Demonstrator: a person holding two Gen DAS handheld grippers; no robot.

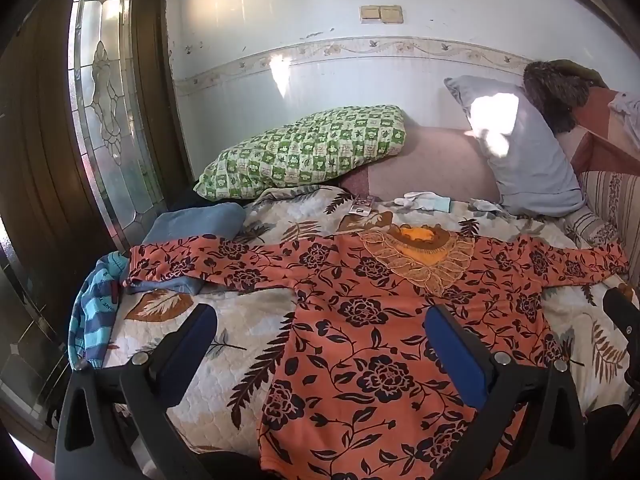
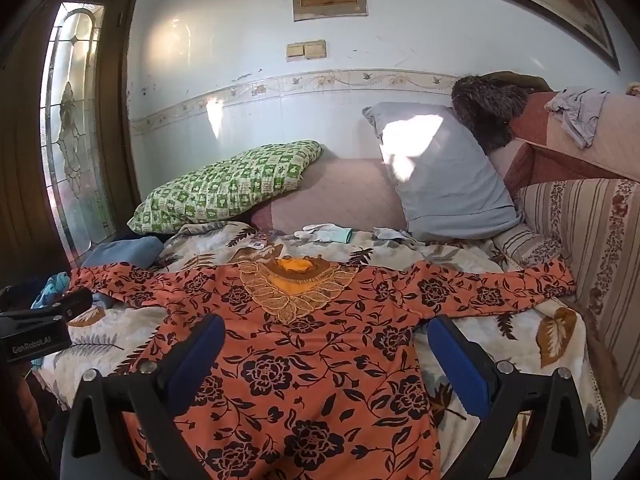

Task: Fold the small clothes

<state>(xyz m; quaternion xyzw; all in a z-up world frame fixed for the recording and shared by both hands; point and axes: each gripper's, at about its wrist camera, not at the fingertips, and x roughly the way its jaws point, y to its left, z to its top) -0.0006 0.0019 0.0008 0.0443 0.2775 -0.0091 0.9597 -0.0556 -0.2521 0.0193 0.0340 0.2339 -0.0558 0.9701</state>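
Two open grippers above one orange blouse, two pillows behind.

The orange floral top runs off the bottom edge in both wrist views, so its hem is out of sight. Its left sleeve covers part of the folded blue cloth. A small tag above the collar looks printed, but it's too tiny to read.

text: "GenRobot.AI" in pale letters, slightly blurred | on: black body of the left gripper at the right wrist view's left edge | striped blue garment: lettering, probably "T...", too small to read
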